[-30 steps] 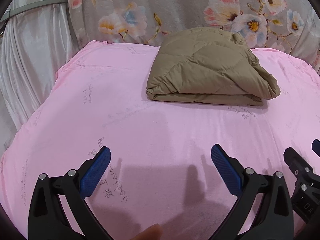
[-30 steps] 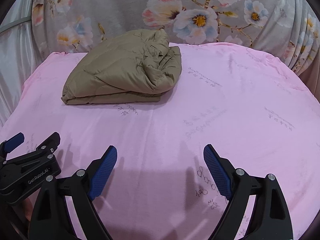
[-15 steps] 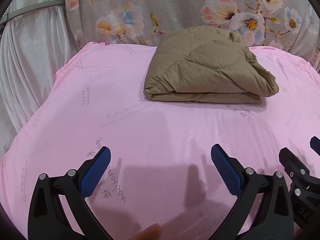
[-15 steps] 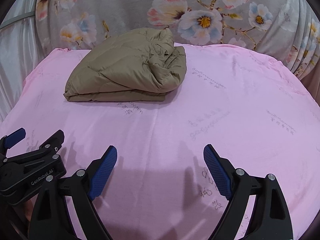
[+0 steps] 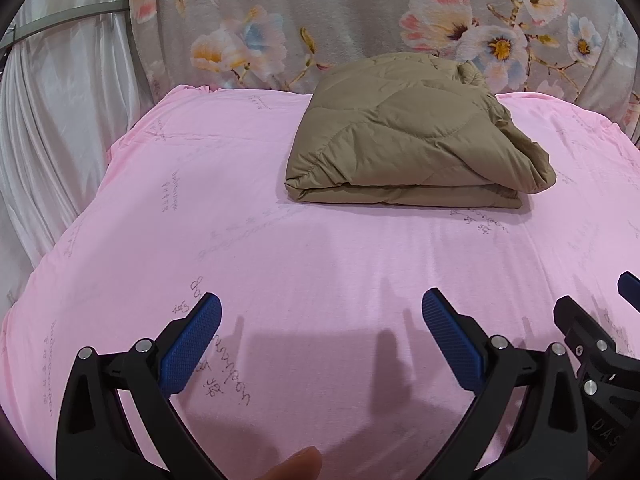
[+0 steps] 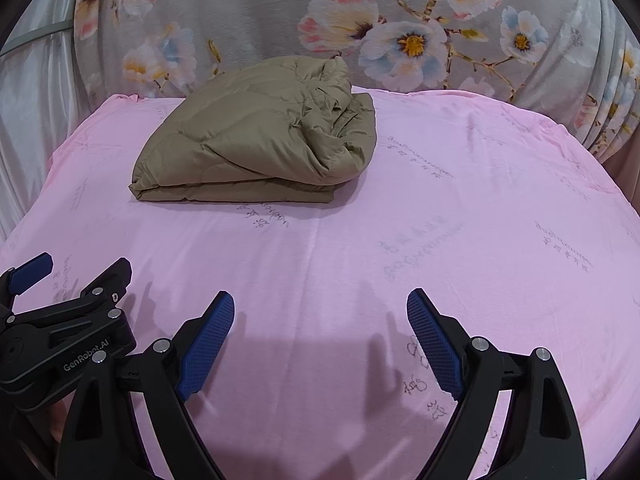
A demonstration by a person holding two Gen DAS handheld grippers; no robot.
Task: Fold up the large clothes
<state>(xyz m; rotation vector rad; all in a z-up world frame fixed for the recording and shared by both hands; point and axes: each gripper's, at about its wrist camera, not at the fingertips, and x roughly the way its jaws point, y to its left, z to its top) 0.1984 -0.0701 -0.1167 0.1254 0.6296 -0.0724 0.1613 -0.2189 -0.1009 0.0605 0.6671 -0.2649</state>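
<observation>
A khaki quilted jacket point(image 5: 412, 140) lies folded in a thick bundle at the far side of the pink sheet point(image 5: 280, 248), also in the right wrist view as the jacket point(image 6: 256, 140). My left gripper point(image 5: 320, 308) stands open over bare sheet near the front edge, well short of the jacket, nothing between its blue pads. My right gripper point(image 6: 320, 304) is open too, beside it and equally far from the bundle. Each gripper shows at the edge of the other's view: the right gripper point(image 5: 600, 328), the left gripper point(image 6: 72, 280).
A grey floral blanket point(image 5: 360, 20) hangs behind the pink surface. White curtain folds point(image 5: 52, 120) and a metal rail run along the left side. A fingertip point(image 5: 296, 464) shows at the bottom of the left wrist view. The pink sheet point(image 6: 480, 200) stretches to the right of the jacket.
Both views have shifted only slightly; the jacket sits marginally differently in frame. The jacket keeps its folded shape and both grippers stay open.
</observation>
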